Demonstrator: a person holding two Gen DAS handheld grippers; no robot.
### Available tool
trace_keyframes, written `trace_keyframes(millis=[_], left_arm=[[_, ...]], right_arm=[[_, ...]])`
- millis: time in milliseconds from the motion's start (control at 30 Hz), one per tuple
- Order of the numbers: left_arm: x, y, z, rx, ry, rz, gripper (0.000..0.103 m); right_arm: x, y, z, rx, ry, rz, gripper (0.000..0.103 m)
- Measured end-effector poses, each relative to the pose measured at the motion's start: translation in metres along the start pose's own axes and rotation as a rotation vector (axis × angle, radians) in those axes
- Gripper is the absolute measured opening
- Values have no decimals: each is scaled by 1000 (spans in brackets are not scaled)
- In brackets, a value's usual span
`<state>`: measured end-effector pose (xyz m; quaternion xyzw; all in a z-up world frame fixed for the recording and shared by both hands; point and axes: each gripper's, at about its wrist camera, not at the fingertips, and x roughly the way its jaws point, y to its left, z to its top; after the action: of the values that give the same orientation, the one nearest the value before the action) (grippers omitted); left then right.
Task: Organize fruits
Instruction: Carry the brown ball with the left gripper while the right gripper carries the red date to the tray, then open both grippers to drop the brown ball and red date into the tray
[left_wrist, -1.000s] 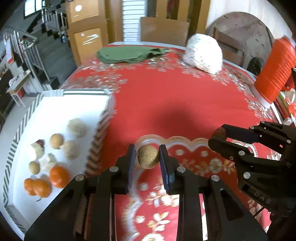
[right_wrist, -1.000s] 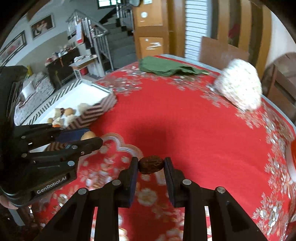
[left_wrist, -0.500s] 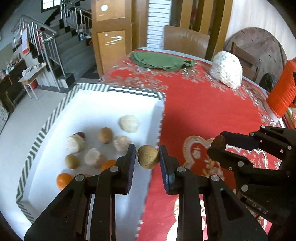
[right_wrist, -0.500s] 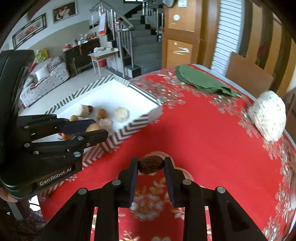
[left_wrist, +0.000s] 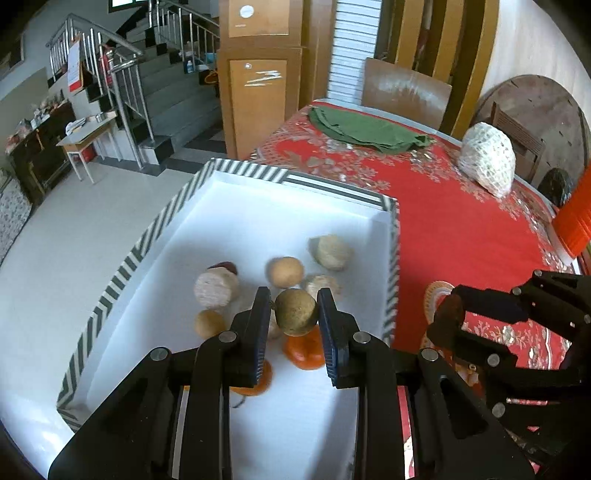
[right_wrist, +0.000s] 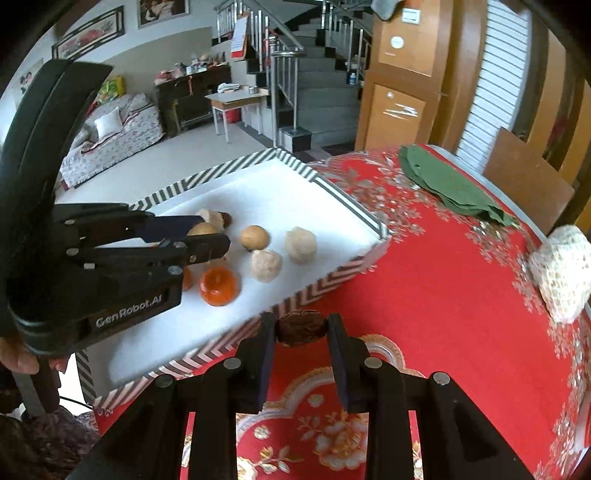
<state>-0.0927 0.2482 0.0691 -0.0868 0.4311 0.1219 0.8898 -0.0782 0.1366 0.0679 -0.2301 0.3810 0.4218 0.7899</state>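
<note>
Left hand-held gripper (left_wrist: 294, 313) pinches a round tan-green fruit (left_wrist: 296, 311) above the white striped-rim tray (left_wrist: 236, 221); right hand-held gripper (right_wrist: 301, 328) pinches a dark brown wrinkled fruit (right_wrist: 301, 327) over the red-clothed table (right_wrist: 443, 288) beside the tray

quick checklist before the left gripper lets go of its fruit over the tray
1. Left gripper shut on the brown round fruit: ok.
2. Fruit is over the white tray, inside its striped rim: ok.
3. Spot straight below is free: not ok, an orange fruit lies just under and in front of the fingers.
4. Height above the tray floor: cannot tell.
5. Right gripper is out of the way, over the red tablecloth outside the tray: ok.
6. Right gripper's hold on the dark wrinkled fruit: ok.
</note>
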Motion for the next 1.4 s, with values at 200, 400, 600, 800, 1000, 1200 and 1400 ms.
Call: trace_keyframes(millis=[200, 400, 600, 800, 1000, 1200, 1400], left_arm=[[3, 19, 1, -24, 9, 19, 25], [7, 39, 2, -52, 27, 29, 25], [13, 50, 5, -78, 50, 18, 25], [20, 52, 6, -82, 75, 3, 25], [24, 52, 3, -76, 86, 3, 24], [28, 52, 1, -71, 95, 9, 24], [31, 51, 1, -74, 97, 23, 24]], right_arm=[[9, 13, 10, -37, 10, 22, 27], [19, 27, 17, -69, 21, 49, 27], [31, 46, 21, -112, 39, 96, 27], [39, 61, 20, -142, 54, 158, 27], [49, 80, 15, -182, 86, 208, 27], [59, 86, 12, -194, 112, 210, 27], [66, 85, 11, -183, 121, 216, 27]])
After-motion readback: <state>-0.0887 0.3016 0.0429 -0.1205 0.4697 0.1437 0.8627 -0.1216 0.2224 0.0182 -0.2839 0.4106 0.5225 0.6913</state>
